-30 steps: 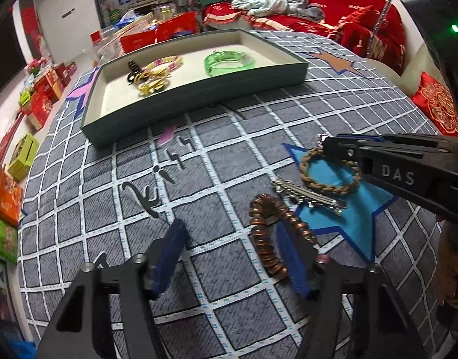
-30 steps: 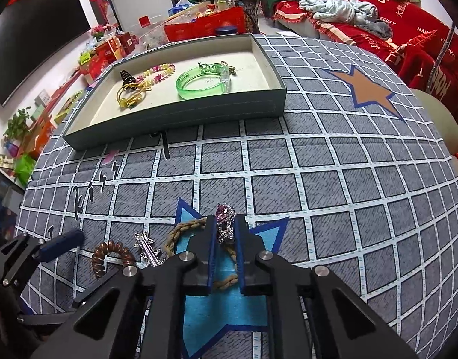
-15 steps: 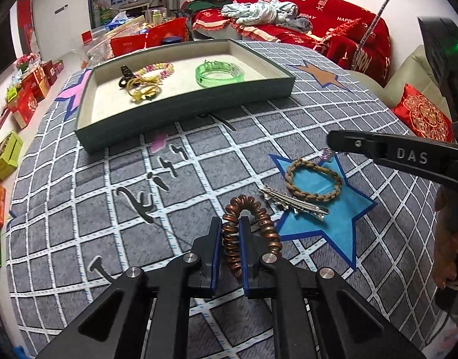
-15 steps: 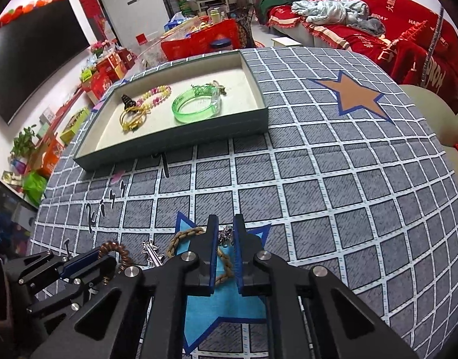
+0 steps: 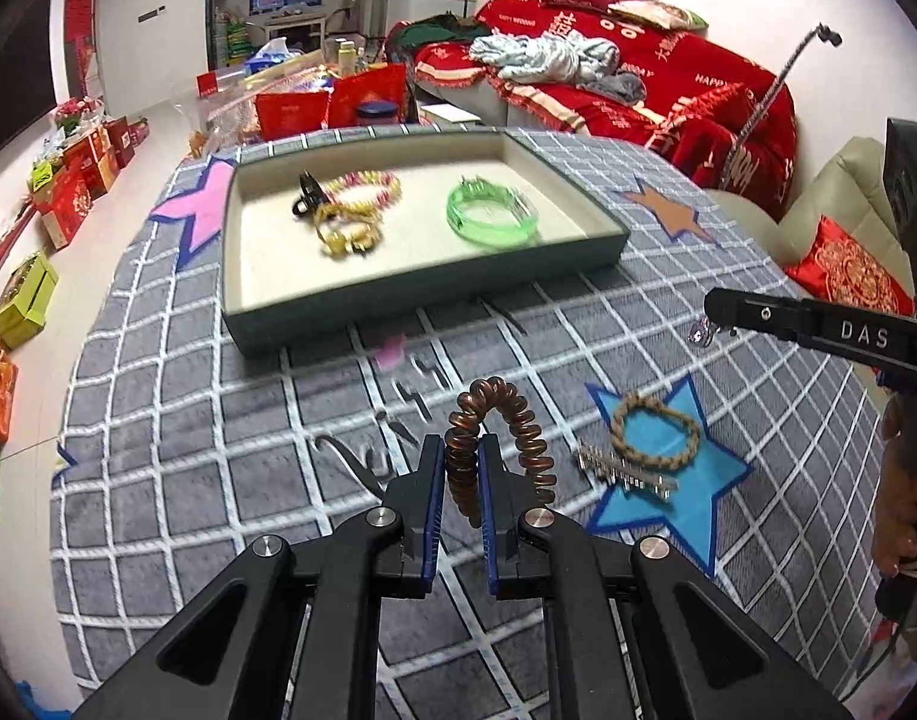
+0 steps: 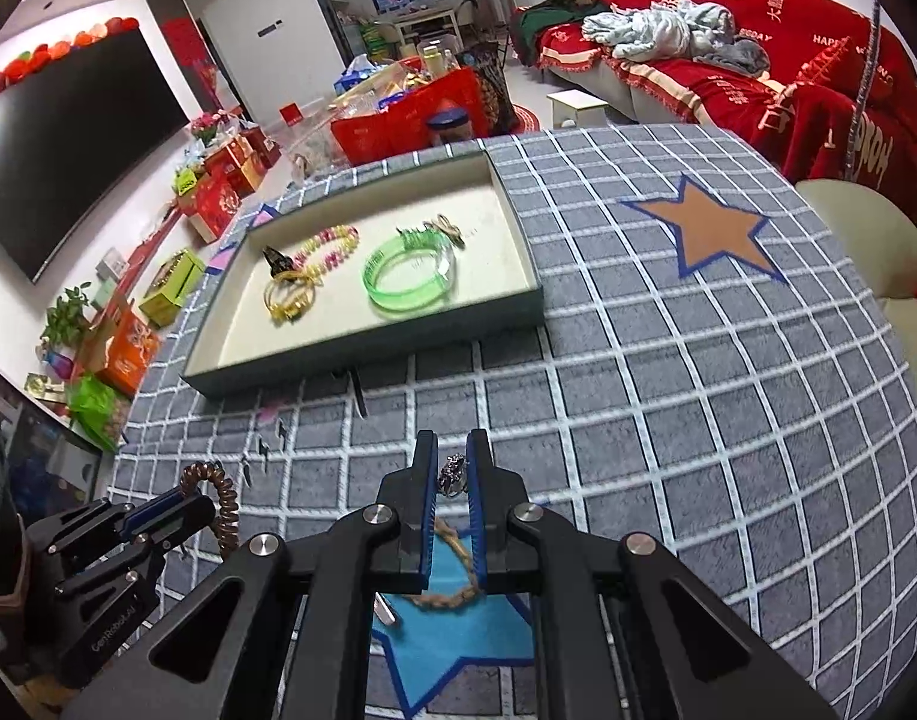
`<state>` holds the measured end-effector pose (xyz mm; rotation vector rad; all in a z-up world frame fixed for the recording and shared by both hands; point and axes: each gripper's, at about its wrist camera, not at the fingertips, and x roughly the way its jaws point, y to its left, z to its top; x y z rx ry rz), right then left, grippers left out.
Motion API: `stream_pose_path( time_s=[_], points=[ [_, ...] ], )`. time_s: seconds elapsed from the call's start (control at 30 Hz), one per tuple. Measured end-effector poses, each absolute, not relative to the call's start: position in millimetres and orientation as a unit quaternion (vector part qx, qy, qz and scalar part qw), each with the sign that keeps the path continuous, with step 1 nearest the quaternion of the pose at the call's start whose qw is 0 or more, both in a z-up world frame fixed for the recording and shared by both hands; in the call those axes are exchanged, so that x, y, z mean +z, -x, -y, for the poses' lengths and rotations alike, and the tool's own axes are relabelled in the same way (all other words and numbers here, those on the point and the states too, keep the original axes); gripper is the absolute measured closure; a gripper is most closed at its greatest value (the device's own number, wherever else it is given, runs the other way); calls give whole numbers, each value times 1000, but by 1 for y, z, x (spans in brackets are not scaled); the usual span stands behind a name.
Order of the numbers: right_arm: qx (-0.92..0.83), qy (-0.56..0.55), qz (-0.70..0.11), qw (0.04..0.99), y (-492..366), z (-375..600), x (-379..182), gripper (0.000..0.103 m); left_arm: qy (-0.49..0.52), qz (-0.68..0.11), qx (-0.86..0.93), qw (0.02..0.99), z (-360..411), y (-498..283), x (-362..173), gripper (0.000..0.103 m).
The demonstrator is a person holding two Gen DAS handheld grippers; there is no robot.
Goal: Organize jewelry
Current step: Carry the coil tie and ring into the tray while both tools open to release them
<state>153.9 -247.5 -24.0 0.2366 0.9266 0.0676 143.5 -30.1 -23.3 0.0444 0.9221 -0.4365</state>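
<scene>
Left gripper (image 5: 461, 468) clamped on brown coil hair tie (image 5: 499, 441), lifted over grid mat (image 5: 176, 420), right gripper (image 6: 452, 471) pinching small sparkly ring (image 6: 453, 473) — detail blurred, braided bracelet (image 5: 655, 431) half hidden in right view, metal hair clip (image 5: 626, 471) clearer in left view, tray (image 6: 368, 369) beyond.

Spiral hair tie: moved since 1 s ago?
Yes. The spiral hair tie is lifted off the cloth by the left gripper, away from the blue star.

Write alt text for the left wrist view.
The left gripper is shut on a brown spiral hair tie, lifted above a gray grid tablecloth. Beyond it a tray holds bracelets; the right gripper carries a small sparkly trinket.
</scene>
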Motion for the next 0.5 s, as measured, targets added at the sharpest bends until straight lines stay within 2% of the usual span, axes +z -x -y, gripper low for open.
stream_pose_path(
  time_s=[0.5],
  points=[
    [71,-126,-438,887,-234,222,-5,92,2,-411,-190,891,9,-212,4,74]
  ],
)
